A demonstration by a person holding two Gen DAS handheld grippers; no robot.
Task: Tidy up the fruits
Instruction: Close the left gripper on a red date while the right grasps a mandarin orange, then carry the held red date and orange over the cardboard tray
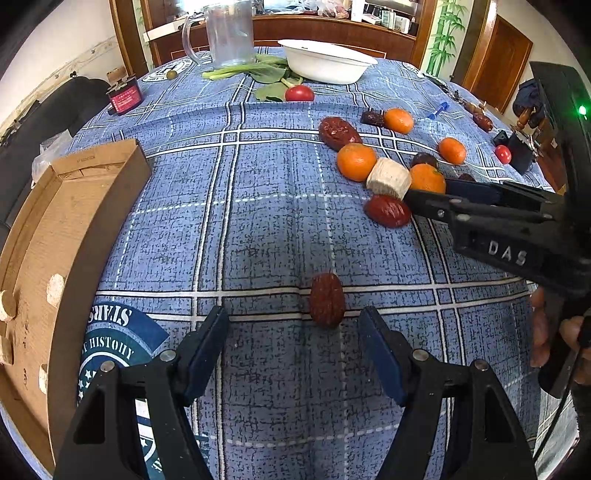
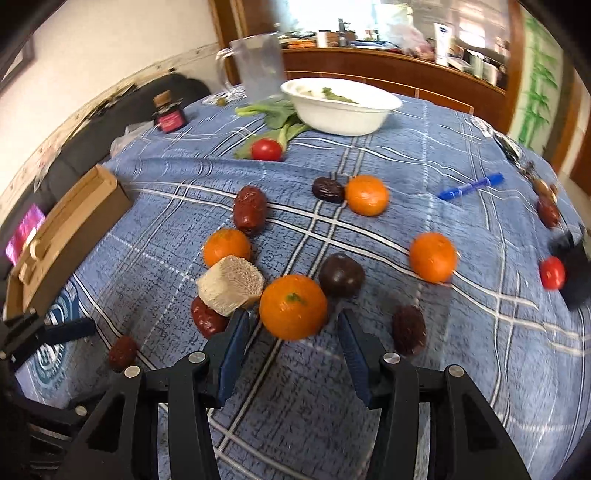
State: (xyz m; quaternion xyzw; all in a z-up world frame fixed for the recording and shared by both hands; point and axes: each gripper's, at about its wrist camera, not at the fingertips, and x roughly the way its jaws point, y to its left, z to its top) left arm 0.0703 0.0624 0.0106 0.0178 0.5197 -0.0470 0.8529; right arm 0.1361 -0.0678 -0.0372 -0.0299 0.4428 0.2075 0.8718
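Several oranges and red and dark dates lie on the blue checked tablecloth. My left gripper is open, with a red date lying just ahead of its fingertips. My right gripper is open, its jaws on either side of an orange that rests on the cloth; it also shows in the left wrist view beside that orange. A pale cut chunk and a red date sit just left of it. A white bowl stands at the far side.
An open cardboard box sits at the table's left edge. A clear jug, leafy greens, a tomato and a small dark jar stand at the back. A blue pen and another tomato lie right.
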